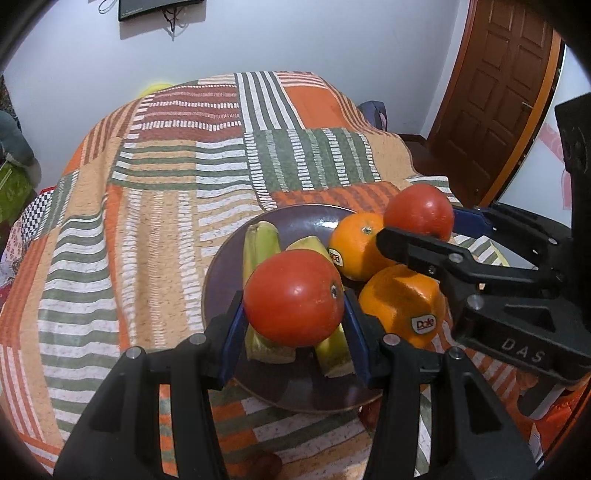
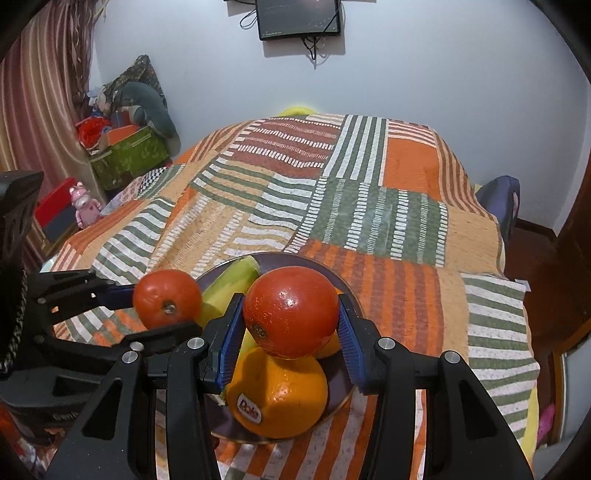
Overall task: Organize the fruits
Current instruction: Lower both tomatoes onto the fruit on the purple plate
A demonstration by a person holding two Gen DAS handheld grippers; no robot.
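Observation:
A dark plate [image 1: 306,221] on the patchwork bedspread holds two oranges [image 1: 356,245] [image 1: 402,302] and greenish bananas [image 1: 258,240]. My left gripper [image 1: 293,308] is shut on a red tomato [image 1: 293,295] above the bananas. My right gripper [image 2: 291,319] is shut on a second red tomato [image 2: 291,310] above the Dole-stickered orange [image 2: 279,395]. In the left wrist view the right gripper [image 1: 417,229] holds its tomato [image 1: 419,212] at the plate's far right. In the right wrist view the left gripper [image 2: 147,306] holds its tomato [image 2: 166,297] at the plate's [image 2: 341,391] left.
The striped bedspread [image 1: 166,206] covers the bed beyond the plate. A wooden door [image 1: 495,99] stands at the right. Boxes, a pillow and a pink toy [image 2: 85,206] sit at the bed's left side. A wall screen [image 2: 299,18] hangs behind.

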